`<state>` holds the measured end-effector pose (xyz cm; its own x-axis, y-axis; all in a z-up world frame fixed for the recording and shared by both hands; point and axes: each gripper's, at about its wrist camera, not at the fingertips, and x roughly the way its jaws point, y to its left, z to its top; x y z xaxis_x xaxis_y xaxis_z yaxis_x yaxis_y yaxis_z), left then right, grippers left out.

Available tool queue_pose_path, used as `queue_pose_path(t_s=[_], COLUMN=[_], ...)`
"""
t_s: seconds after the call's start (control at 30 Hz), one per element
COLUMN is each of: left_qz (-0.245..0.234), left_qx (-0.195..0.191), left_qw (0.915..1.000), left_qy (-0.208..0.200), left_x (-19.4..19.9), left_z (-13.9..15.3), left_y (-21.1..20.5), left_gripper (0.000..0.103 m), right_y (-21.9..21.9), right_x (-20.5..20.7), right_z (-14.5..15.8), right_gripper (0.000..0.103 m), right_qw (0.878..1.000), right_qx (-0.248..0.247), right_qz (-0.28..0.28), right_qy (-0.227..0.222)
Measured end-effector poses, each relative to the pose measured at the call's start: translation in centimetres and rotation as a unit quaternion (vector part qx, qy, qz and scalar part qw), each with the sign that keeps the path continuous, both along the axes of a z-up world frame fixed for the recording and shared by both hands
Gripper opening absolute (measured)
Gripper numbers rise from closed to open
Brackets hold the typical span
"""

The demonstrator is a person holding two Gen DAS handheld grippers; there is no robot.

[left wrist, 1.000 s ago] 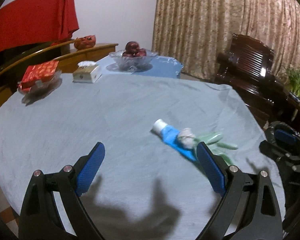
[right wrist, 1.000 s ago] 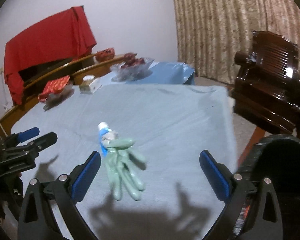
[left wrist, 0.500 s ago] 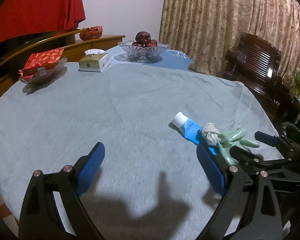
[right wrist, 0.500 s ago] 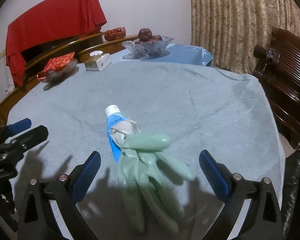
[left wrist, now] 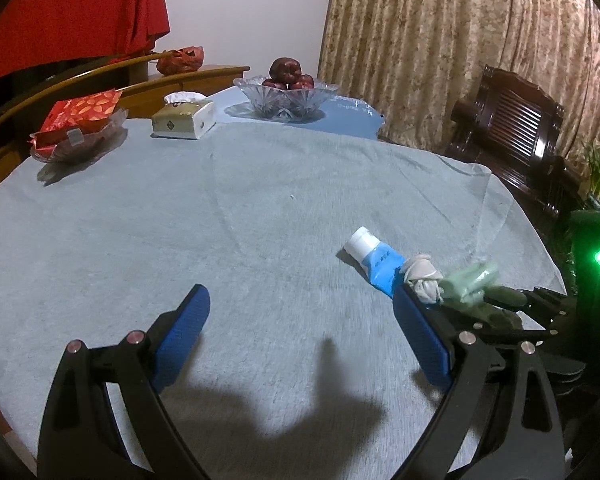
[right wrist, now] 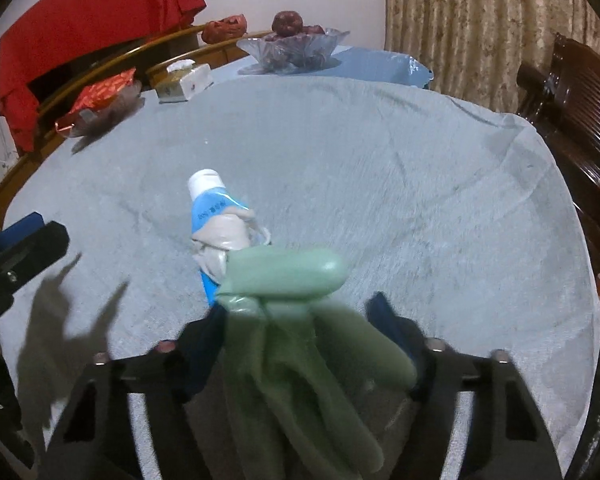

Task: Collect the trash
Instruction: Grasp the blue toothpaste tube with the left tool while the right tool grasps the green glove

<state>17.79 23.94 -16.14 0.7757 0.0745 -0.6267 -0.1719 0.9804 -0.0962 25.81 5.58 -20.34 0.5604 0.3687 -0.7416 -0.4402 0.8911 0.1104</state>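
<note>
Green glove between right gripper pads.

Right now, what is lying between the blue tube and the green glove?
A crumpled grey-white wad lies there, resting on the blue tube and touching the green glove. The right wrist view shows it best.

The left gripper tilts downward over the surface, its blue-padded fingers spread wide with nothing between them. The right gripper angles down more steeply beside it; its fingers have just been closing, with a green glove between them, and the pads appear to meet its sides.
</note>
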Motion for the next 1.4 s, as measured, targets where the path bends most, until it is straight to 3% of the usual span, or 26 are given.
queue_pose_path(t_s=[0.07, 0.37, 0.57, 0.93, 1.4], left_qz=[0.000, -0.002, -0.007, -0.038, -0.022], left_qx=[-0.001, -0.001, -0.001, -0.002, -0.003], left_qw=[1.0000, 1.0000, 0.9999, 0.9992, 0.9986], left_qy=[0.003, 0.006, 0.008, 0.016, 0.048], left_x=[0.1, 0.2, 0.8, 5.1, 10.6], left_z=[-0.1, -0.3, -0.4, -0.6, -2.1], left_y=[0.0, -0.3, -0.8, -4.0, -4.6], left_gripper=[0.090, 0.090, 0.090, 0.084, 0.082], right_y=[-0.5, -1.3, -2.2, -5.2, -5.9], right_x=[0.0, 0.4, 0.1, 1.2, 3.2], right_z=[0.2, 0.3, 0.9, 2.5, 1.5], right_gripper=[0.041, 0.039, 0.023, 0.020, 0.020], right_qw=[1.000, 1.000, 0.999, 0.998, 0.998], right_qx=[0.010, 0.018, 0.027, 0.033, 0.035], right_qz=[-0.005, -0.020, -0.022, -0.049, -0.049], right_qy=[-0.002, 0.003, -0.008, -0.031, -0.024])
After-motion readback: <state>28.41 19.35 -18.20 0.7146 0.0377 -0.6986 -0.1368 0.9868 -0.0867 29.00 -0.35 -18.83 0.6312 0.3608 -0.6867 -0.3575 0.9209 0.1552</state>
